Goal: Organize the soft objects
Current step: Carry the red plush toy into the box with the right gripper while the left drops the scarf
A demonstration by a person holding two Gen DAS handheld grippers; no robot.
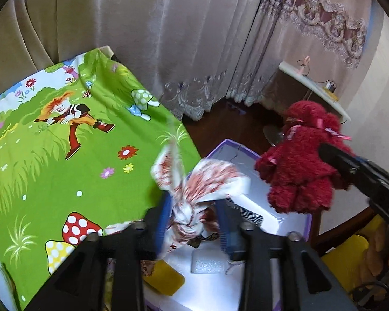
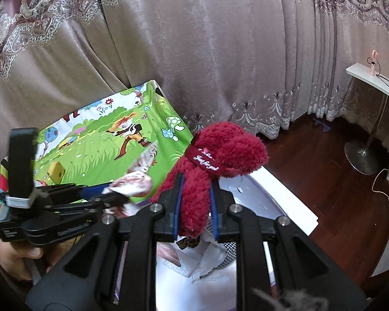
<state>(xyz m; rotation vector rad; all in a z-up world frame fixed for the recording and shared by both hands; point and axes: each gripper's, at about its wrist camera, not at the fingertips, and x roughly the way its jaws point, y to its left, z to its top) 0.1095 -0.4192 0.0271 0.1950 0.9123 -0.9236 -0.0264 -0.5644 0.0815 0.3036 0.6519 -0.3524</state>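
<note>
Red plush bear (image 2: 215, 155) pinched in my right fingers (image 2: 194, 217); my left fingers (image 1: 194, 223) spread around patterned cloth (image 1: 199, 184) above the box (image 1: 272, 223).

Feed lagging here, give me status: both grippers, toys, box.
Right gripper shut on red plush bear, above white box. Left gripper open, patterned cloth bundle between its fingers over box. Nothing blocking.

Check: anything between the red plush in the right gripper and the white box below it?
Nothing visible blocks it. The red plush, clamped in the right gripper, hangs over the open white box. The patterned cloth in the left gripper hangs beside it, apart.
</note>
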